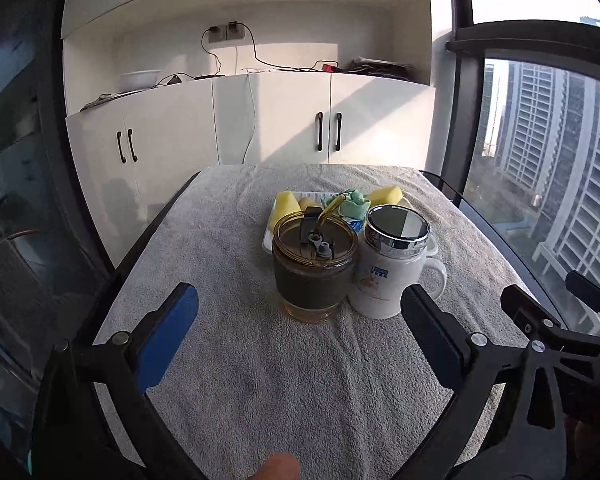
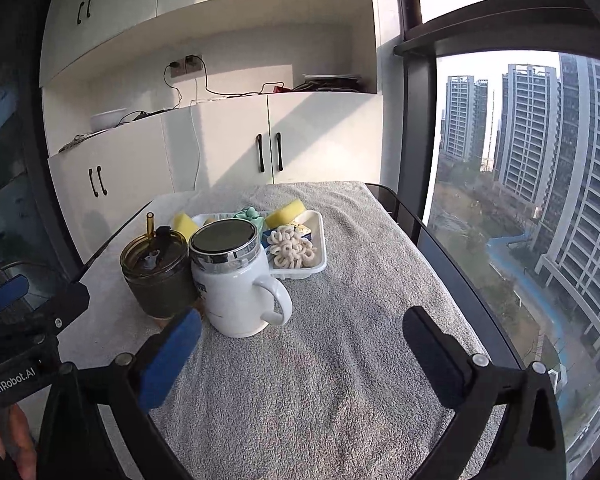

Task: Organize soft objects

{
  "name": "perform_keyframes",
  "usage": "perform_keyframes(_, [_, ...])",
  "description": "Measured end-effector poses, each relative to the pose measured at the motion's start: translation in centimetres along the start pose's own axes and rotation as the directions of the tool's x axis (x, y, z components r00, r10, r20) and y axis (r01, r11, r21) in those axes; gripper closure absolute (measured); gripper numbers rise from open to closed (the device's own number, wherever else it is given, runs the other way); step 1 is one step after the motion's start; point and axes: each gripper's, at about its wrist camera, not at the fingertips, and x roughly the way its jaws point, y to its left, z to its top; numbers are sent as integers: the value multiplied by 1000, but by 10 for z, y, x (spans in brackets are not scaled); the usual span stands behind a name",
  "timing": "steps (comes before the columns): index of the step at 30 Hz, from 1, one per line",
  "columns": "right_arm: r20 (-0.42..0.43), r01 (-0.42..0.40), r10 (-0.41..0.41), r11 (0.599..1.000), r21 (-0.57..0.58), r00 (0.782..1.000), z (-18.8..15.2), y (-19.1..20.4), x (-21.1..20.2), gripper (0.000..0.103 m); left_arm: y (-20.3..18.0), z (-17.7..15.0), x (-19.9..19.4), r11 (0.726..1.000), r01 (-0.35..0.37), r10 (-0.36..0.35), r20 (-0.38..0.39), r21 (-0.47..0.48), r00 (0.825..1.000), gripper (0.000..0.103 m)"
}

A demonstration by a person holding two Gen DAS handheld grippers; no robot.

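A white tray [image 2: 320, 240] on the grey towel holds yellow sponges [image 2: 286, 212], a green cloth scrunchie [image 2: 250, 214] and a cream looped soft piece [image 2: 290, 248]. In the left wrist view the tray [image 1: 266, 240] is mostly hidden behind the cups, with a sponge [image 1: 386, 195] and the green scrunchie [image 1: 352, 202] peeking over. My left gripper [image 1: 300, 332] stands open in front of the amber glass cup [image 1: 314, 268]. My right gripper [image 2: 302, 344] is open wide just in front of the white mug [image 2: 236, 280], with nothing between its fingers.
The amber cup [image 2: 158, 272] with a straw and the lidded white mug [image 1: 392, 264] stand side by side before the tray. The towel [image 2: 340, 360] covers a dark-rimmed table by a large window. White cabinets stand behind. The left gripper's body [image 2: 24, 320] shows at the right wrist view's left edge.
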Motion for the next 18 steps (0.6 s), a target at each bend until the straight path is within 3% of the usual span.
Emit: perform_keyframes(18, [-13,6,-6,1000,13,1000,-2,-4,-2,0,-8,3,2,1000,-24,24,-22,11,999,0])
